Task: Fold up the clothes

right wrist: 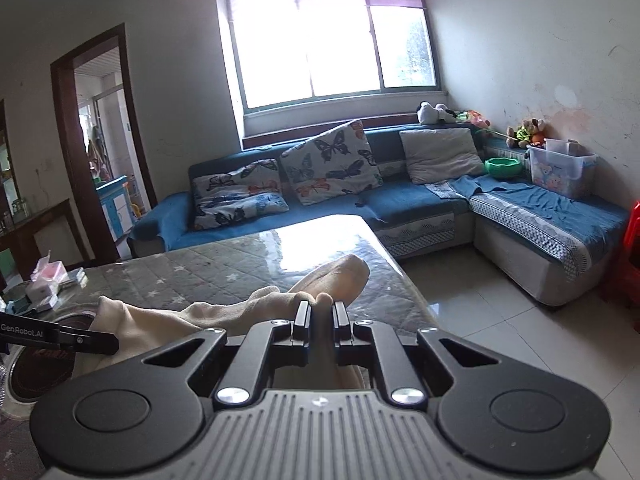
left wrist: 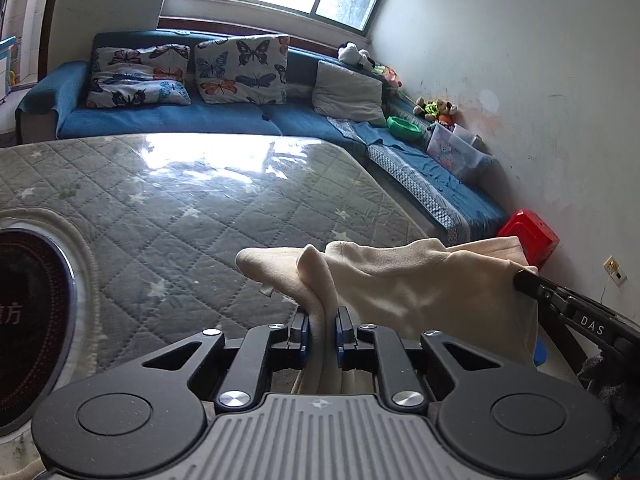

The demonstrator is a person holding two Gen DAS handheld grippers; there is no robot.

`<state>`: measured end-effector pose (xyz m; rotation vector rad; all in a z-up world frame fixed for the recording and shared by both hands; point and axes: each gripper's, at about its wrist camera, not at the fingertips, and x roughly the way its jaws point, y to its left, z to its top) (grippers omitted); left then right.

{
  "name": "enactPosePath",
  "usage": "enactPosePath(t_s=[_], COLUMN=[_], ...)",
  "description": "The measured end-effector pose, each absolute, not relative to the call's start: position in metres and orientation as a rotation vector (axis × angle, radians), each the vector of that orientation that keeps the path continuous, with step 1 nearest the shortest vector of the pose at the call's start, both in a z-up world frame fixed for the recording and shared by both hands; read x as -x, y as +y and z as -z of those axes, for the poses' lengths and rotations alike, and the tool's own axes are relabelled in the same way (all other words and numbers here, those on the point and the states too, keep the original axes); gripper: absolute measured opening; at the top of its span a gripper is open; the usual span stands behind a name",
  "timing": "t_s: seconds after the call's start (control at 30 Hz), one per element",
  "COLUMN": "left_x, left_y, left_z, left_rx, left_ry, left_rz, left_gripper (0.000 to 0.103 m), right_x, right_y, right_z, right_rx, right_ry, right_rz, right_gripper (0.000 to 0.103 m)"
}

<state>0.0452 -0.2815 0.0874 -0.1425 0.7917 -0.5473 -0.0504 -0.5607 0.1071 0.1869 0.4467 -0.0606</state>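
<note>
A: Checking status: cream garment (left wrist: 404, 280) is held above the quilted tabletop (left wrist: 192, 216), bunched between both tools.

B: Grip state?

A: Left tool (left wrist: 322, 330) is clamped on one fold of cloth; right tool (right wrist: 321, 316) is pinched on another.

B: Progress?

A: No flat, finished fold is seen. Stage cannot be settled: fits a fold being carried over or a garment being spread.

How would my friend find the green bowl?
Start at the long blue sofa under the window and follow it into the corner. The green bowl sits on the seat, between the plain grey cushion and the clear plastic box. Nothing else there is bright green and round.
</note>
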Motion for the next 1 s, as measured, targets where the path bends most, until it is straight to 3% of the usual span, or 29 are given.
enactPosePath(t_s=[0.47, 0.6, 1.0], left_x=[-0.062, -0.059, -0.056], left_y=[-0.290, -0.294, -0.294], left_z=[-0.061, -0.055, -0.034], left_rx=[0.097, 0.077, 0.070], left_ry=[0.880, 0.888, 0.938], left_rz=[0.523, 0.525, 0.527], left_gripper=[0.015, 0.031, 0.031], right_x=[0.017, 0.010, -0.011], right_y=[-0.593, -0.594, -0.593], right_z=[-0.049, -0.035, -0.017], right_rx=[-0.201, -0.182, -0.129], right_ry=[0.599, 0.644, 0.696], right_rz=[0.152, 0.168, 0.189], right_gripper=[0.010, 0.012, 0.016])
